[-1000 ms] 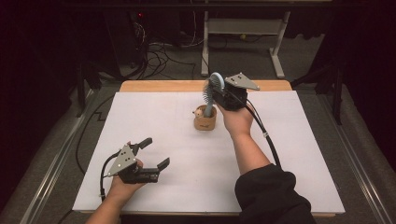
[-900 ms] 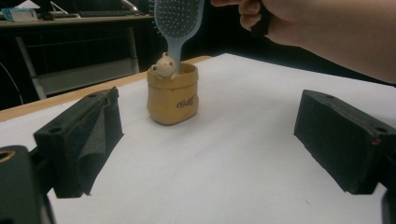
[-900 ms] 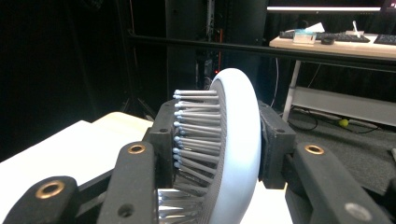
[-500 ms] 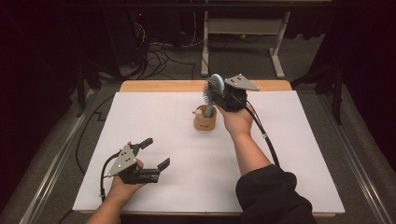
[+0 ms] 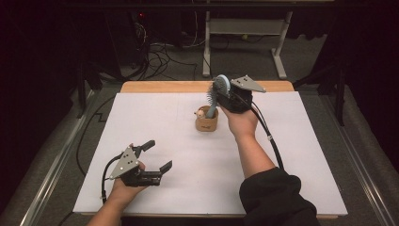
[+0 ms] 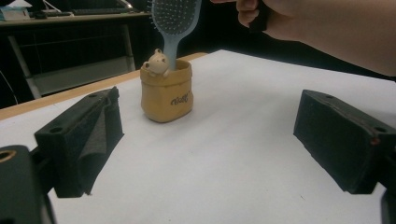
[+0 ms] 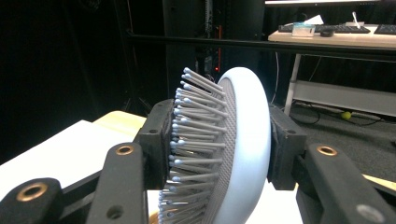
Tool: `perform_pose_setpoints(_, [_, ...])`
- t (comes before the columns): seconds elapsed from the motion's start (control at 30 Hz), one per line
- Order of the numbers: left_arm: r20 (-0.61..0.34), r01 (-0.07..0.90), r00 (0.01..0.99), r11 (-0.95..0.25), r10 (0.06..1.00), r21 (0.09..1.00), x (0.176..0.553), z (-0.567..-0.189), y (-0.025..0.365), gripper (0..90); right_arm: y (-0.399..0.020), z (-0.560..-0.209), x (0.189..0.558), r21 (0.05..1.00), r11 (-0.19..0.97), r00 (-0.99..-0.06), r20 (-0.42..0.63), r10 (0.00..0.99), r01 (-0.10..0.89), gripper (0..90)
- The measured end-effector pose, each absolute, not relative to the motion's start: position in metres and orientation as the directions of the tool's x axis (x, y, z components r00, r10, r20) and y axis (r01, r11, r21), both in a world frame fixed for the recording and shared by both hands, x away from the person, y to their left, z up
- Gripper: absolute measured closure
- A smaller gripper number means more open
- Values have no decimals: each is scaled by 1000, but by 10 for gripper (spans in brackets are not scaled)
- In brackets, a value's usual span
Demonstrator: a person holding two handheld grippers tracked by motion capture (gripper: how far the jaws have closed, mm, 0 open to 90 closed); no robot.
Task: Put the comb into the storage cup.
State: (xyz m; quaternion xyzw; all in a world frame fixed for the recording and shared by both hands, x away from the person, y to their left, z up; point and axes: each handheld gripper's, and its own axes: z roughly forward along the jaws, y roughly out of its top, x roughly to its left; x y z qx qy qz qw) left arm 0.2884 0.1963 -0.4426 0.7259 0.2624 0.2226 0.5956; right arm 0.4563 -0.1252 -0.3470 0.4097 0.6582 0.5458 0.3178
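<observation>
Right gripper [image 5: 225,94] has just been easing its jaws, pads still at the hairbrush [image 5: 219,89] head; left gripper [image 5: 153,155] rests spread, empty, near the tabletop's front-left corner. Brush stands near-upright, handle down in the bear pot [image 5: 207,121] (toward the far edge). Let go off-balance, it could topple the pot.

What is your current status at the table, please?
Right gripper easing open around hairbrush head, handle down in bear cup. Left gripper open, idle. Nothing in the way.

pale blue hairbrush [image 5: 217,92] upright, handle inside tan bear pot [image 5: 207,121], mid-table.
</observation>
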Motion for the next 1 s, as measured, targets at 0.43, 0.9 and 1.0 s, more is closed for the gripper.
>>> perform_pose_setpoints(0.43, [16, 115, 769, -164, 639, 980, 288, -443, 195, 90, -134, -349, 454, 978, 50, -457, 50, 888, 203, 493])
perform_pose_setpoints(0.9, [16, 114, 772, -163, 635, 980, 288, -444, 194, 95, -145, -351, 453, 974, 28, -444, 77, 893, 225, 467])
perform_pose_setpoints(1.0, [17, 113, 773, -165, 634, 980, 288, -444, 194, 96, -146, -351, 453, 973, 23, -442, 82, 893, 228, 466])
